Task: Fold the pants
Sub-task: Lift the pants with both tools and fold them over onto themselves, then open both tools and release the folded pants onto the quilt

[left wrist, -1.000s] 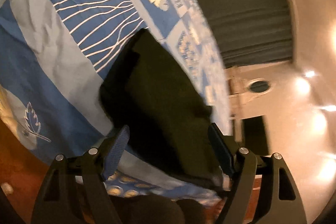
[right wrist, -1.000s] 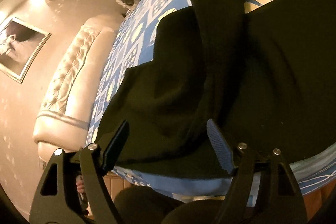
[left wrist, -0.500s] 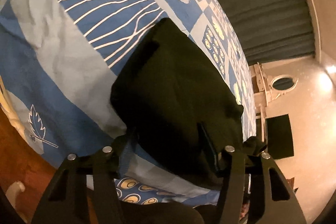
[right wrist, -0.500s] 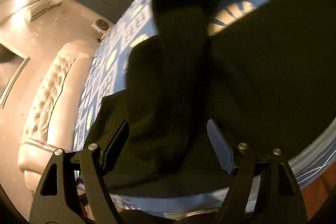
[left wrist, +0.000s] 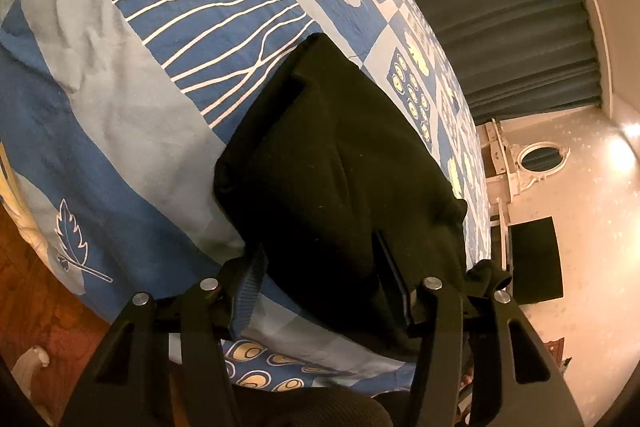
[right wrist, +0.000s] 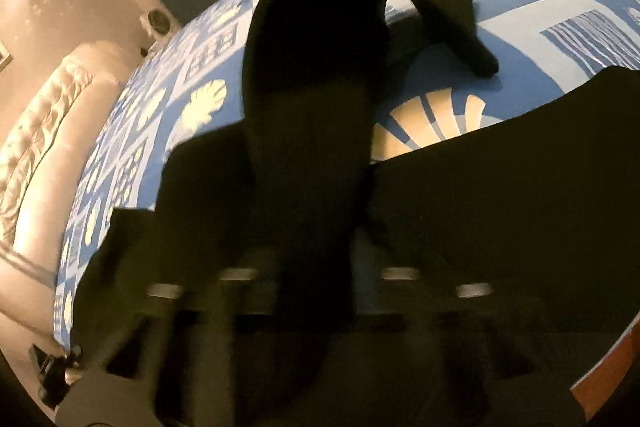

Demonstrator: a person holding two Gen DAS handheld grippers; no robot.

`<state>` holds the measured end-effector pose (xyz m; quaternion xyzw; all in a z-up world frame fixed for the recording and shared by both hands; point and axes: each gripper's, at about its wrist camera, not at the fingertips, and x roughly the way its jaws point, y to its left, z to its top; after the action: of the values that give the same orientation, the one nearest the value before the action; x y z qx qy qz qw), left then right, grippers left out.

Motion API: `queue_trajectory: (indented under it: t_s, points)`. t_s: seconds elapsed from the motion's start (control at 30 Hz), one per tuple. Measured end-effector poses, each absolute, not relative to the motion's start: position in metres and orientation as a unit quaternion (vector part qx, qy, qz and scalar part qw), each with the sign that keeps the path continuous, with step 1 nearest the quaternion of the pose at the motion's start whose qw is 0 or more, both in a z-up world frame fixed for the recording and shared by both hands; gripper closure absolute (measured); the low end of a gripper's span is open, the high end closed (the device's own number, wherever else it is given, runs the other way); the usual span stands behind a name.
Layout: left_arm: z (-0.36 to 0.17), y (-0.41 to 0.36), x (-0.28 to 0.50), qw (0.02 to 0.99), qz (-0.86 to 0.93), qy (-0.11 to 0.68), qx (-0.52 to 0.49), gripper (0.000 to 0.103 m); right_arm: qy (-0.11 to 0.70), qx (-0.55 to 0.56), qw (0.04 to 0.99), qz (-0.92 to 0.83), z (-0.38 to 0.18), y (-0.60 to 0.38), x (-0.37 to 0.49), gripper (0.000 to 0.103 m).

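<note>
**Black pants gripped at the bed's near edge**

Black pants (left wrist: 340,171) lie on a bed whose cover (left wrist: 120,87) is blue with white lines, leaves and shell shapes. In the left wrist view the left tool (left wrist: 324,291) is about half spread, and a thick fold of the dark cloth sits between its fingers; the right finger (left wrist: 394,283) presses into the fabric while the blue-padded left finger (left wrist: 250,281) lies at the fold's edge. In the right wrist view the picture is blurred: the right tool (right wrist: 316,291) is closing, its jaws nearly pressed together on a raised strip of the pants (right wrist: 312,131), which arches up and drops back onto the cover farther off. A padded cream headboard (right wrist: 44,131) and dark curtains (left wrist: 512,19) border the bed.
</note>
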<state>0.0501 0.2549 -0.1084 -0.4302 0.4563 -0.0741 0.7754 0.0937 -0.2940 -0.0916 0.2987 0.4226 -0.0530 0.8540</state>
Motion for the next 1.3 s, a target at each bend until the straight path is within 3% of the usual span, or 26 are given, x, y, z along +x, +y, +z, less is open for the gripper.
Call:
queue_trajectory:
  t_s: [0.27, 0.53, 0.63, 0.7, 0.77, 0.97, 1.07, 1.3]
  points:
    - [-0.109, 0.258, 0.048, 0.77, -0.076, 0.453, -0.444, 0.049, 0.35, 0.408, 0.843, -0.011, -0.066, -0.33, 0.018, 0.094]
    - [-0.111, 0.26, 0.045, 0.772, -0.079, 0.449, -0.443, 0.049, 0.365, 0.482, 0.796, -0.011, -0.128, -0.358, -0.038, 0.096]
    - [-0.104, 0.256, 0.043, 0.782, -0.077, 0.453, -0.421, 0.049, 0.341, 0.478, 0.809, -0.022, -0.104, -0.375, -0.048, 0.079]
    - [-0.094, 0.251, 0.039, 0.797, -0.07, 0.452, -0.394, 0.049, 0.323, 0.468, 0.822, -0.035, -0.082, -0.393, -0.051, 0.057]
    - [-0.081, 0.244, 0.032, 0.812, -0.068, 0.445, -0.371, 0.049, 0.295, 0.459, 0.835, -0.07, -0.057, -0.436, -0.061, 0.044]
    - [-0.03, 0.217, 0.019, 0.858, -0.095, 0.402, -0.305, 0.049, 0.285, 0.498, 0.8, -0.177, -0.039, -0.589, -0.074, 0.036]
    - [-0.021, 0.202, 0.029, 0.858, -0.129, 0.4, -0.295, 0.037, 0.34, 0.466, 0.794, -0.193, -0.054, -0.635, -0.062, 0.036]
    - [-0.033, 0.168, 0.055, 0.851, -0.125, 0.421, -0.288, 0.035, 0.411, 0.435, 0.789, -0.14, -0.103, -0.623, -0.03, 0.034]
